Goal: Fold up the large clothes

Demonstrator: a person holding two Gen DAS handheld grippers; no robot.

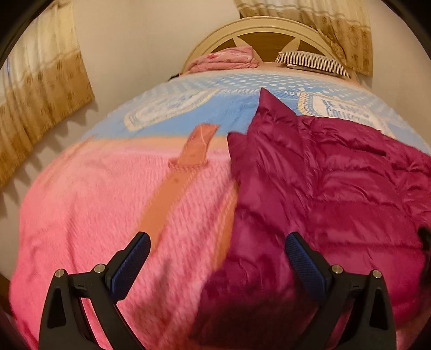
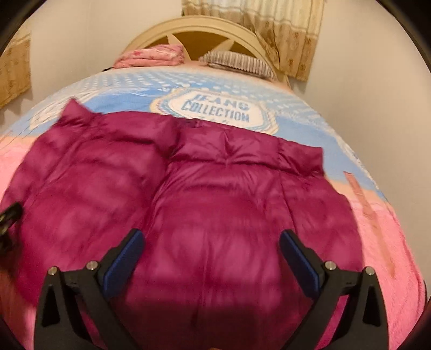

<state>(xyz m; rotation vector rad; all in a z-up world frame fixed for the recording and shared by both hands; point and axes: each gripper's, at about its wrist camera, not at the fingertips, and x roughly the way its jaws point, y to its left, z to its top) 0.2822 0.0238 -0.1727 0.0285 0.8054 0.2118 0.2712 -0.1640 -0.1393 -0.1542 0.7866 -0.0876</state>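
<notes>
A magenta puffer jacket (image 2: 215,193) lies spread on the bed, its collar (image 2: 242,153) towards the headboard. One sleeve or flap points up to the far left (image 1: 269,107). My right gripper (image 2: 212,237) hovers over the jacket's near middle, open wide, with nothing between its fingers. My left gripper (image 1: 216,242) is also open wide. It hangs over the jacket's left edge (image 1: 237,204), where the jacket meets the pink blanket (image 1: 94,215). Both views are motion-blurred.
The bed has a blue printed cover (image 2: 215,107) beyond the pink blanket (image 2: 382,228). A folded pink cloth (image 1: 226,60) and a striped pillow (image 1: 312,63) lie by the cream headboard (image 1: 266,25). Curtains (image 1: 40,107) hang on the walls. A dark object (image 2: 9,215) shows at the left edge.
</notes>
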